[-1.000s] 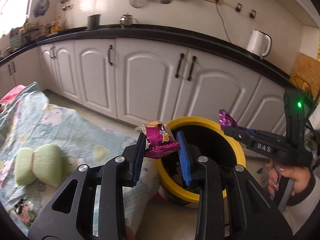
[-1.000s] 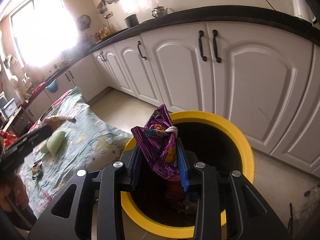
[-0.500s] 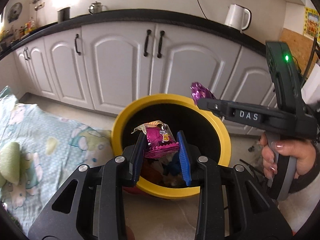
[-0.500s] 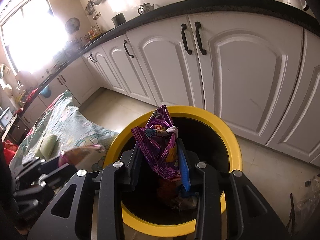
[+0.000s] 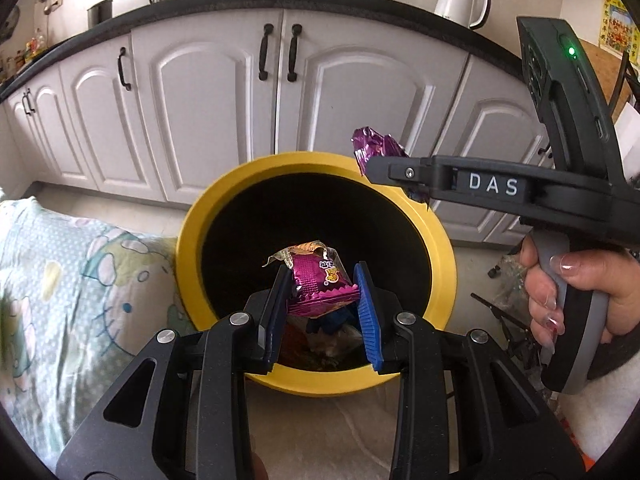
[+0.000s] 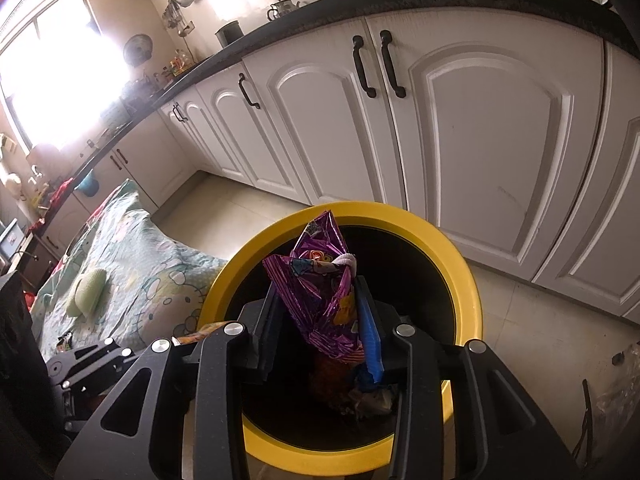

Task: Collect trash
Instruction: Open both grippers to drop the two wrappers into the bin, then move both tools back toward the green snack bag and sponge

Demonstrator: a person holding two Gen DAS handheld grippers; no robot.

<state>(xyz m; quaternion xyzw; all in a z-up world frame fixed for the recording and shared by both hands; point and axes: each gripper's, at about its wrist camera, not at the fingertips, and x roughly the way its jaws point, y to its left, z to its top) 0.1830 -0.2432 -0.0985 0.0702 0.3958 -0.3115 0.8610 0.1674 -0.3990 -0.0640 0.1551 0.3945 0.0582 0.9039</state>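
My left gripper [image 5: 322, 292] is shut on a pink snack wrapper [image 5: 316, 280] and holds it over the mouth of the yellow-rimmed bin [image 5: 192, 240]. My right gripper [image 6: 320, 312] is shut on a crumpled purple foil wrapper [image 6: 320, 284], also above the bin [image 6: 468, 280]. In the left wrist view the right gripper [image 5: 372, 166] reaches in from the right over the bin's far rim, with the purple wrapper [image 5: 376, 146] at its tip. Trash lies at the bin's bottom [image 6: 372, 398].
White kitchen cabinets [image 5: 208, 112] stand right behind the bin. A cartoon-print cloth [image 5: 60, 280] covers the surface left of the bin, with a green sponge [image 6: 86, 292] on it. A white kettle [image 5: 460, 2] stands on the black counter.
Both grippers have moved over the bin, each still holding its wrapper. The left one swung right from above the cloth to the bin's mouth.
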